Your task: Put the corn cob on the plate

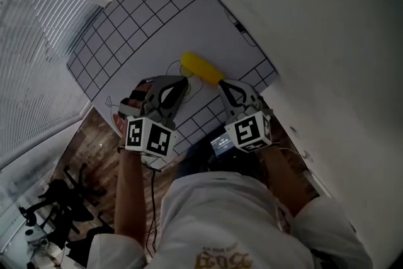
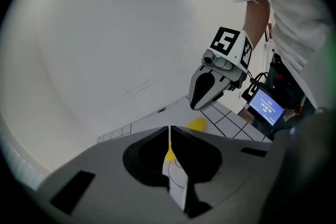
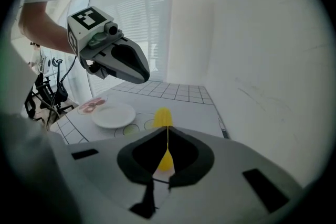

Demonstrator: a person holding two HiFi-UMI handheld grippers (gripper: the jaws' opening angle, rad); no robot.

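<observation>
A yellow corn cob (image 1: 201,67) lies on a white mat with a black grid (image 1: 157,16). My left gripper (image 1: 183,81) hangs just short of the cob's left end and is shut on nothing. On the other side my right gripper (image 1: 221,85) hovers at the cob's near right end, also shut and empty. In the right gripper view the cob (image 3: 163,118) shows straight ahead past the closed jaws, with a white plate (image 3: 114,114) to its left on the mat. The left gripper view catches the cob (image 2: 197,124) beyond its closed jaws, under the right gripper (image 2: 202,94).
A white wall runs along the mat's far and right sides. Window blinds (image 1: 31,66) fill the left. A pink print (image 3: 92,105) sits on the mat beside the plate. A small lit screen (image 1: 223,145) hangs near the right gripper. Dark equipment (image 1: 56,198) stands on the wooden floor.
</observation>
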